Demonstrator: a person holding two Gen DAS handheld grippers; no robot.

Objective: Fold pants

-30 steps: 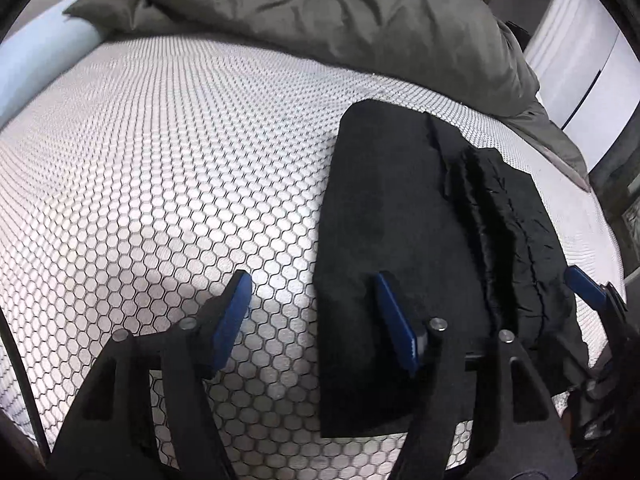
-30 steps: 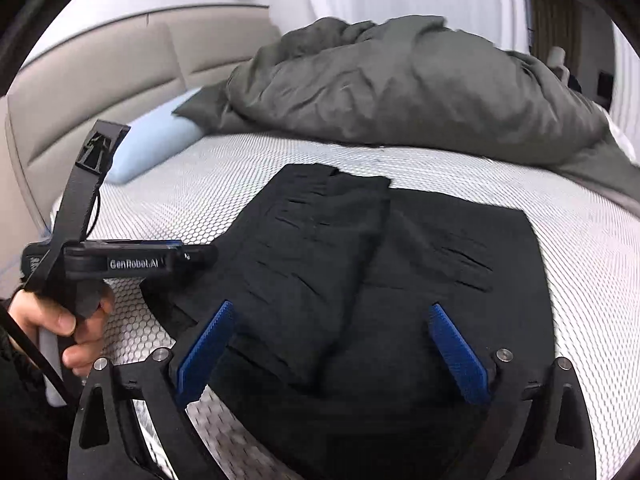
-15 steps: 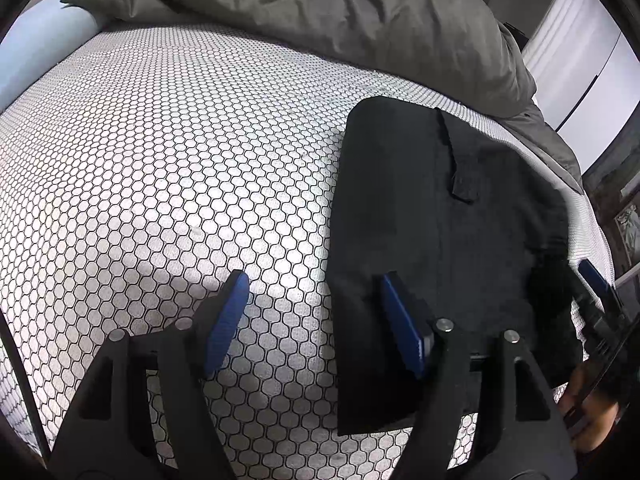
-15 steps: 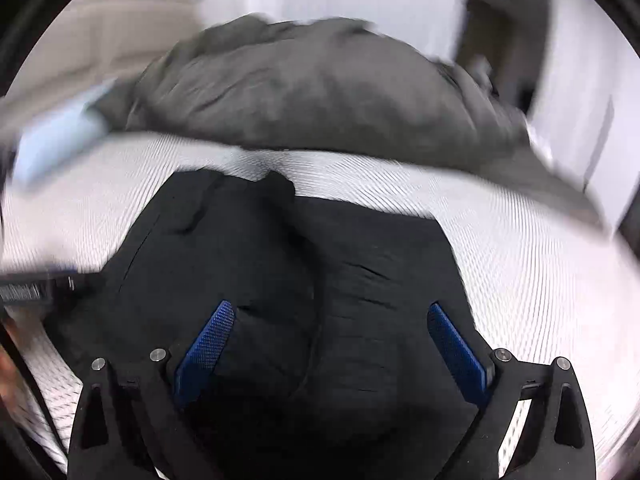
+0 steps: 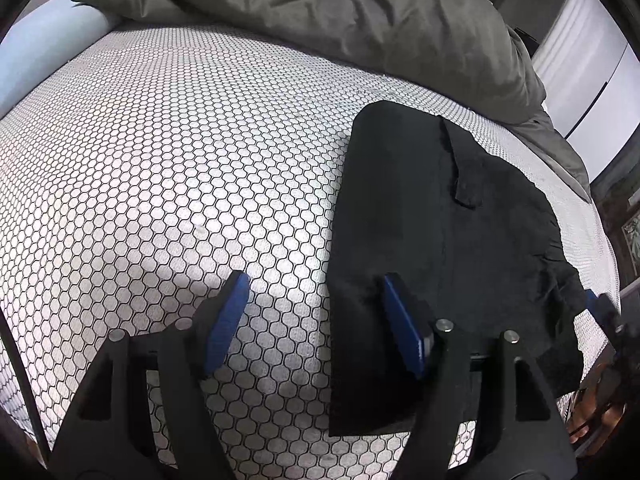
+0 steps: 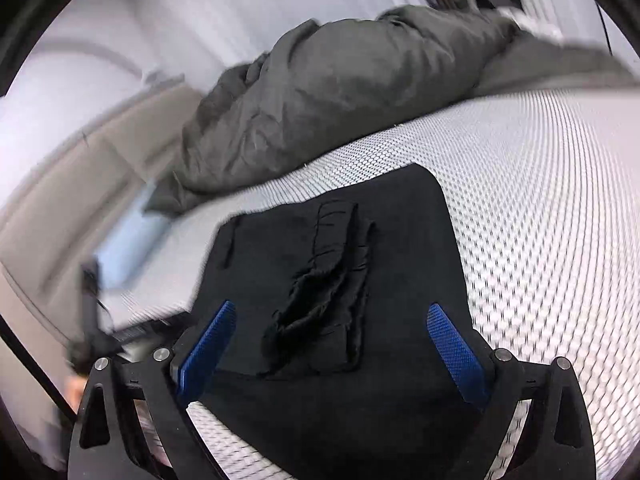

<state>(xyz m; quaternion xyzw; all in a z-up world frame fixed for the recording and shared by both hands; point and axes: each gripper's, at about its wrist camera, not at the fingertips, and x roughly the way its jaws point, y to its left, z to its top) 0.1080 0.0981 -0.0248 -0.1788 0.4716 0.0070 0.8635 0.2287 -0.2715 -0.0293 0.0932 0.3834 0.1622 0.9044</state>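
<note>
Left wrist view: the pants (image 5: 440, 240) now lie as one flat dark slab on the bed (image 5: 180, 160), where a second ago a ridged, bunched layer sat on their far side. The left gripper (image 5: 316, 320) stands spread and empty, its right finger over the pants' near edge. From the right wrist, the right gripper (image 6: 332, 344) has swung round, also spread and empty, hovering over the pants with a rumpled fold between its fingers. That fold probably still needs smoothing.

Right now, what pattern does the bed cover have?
The bed cover is white with black hexagon outlines, clearest in the left wrist view.
</note>
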